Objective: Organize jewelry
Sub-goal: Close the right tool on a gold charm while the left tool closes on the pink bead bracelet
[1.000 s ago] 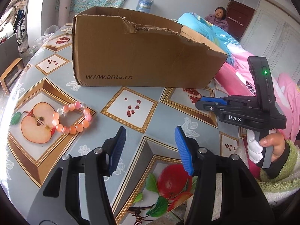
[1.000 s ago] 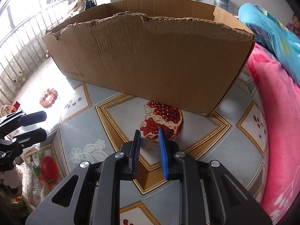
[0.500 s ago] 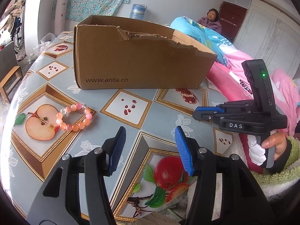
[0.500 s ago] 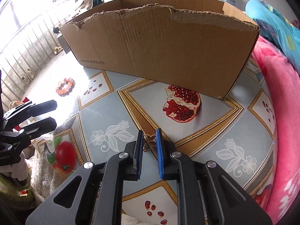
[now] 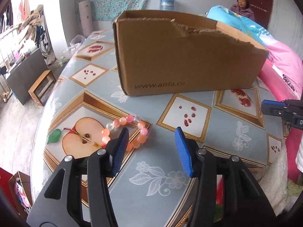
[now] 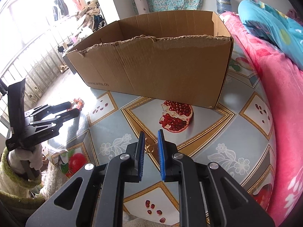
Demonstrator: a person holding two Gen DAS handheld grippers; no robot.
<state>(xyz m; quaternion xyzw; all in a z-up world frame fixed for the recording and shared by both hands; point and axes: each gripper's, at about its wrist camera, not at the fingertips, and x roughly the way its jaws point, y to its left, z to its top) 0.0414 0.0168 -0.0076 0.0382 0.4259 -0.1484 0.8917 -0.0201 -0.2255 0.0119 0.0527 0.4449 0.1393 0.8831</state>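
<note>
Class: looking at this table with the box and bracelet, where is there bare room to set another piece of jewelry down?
Free: the tablecloth between the bracelet and the right gripper, and the strip in front of the box. Crowded: around the bracelet, where the left gripper hovers.

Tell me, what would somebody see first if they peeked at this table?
Probably the big cardboard box standing open at the back of the table, whose cloth is printed with fruit pictures. Next, the pink bead bracelet lying on the apple picture, just ahead of the left gripper. The right gripper pinches a small gold trinket.
</note>
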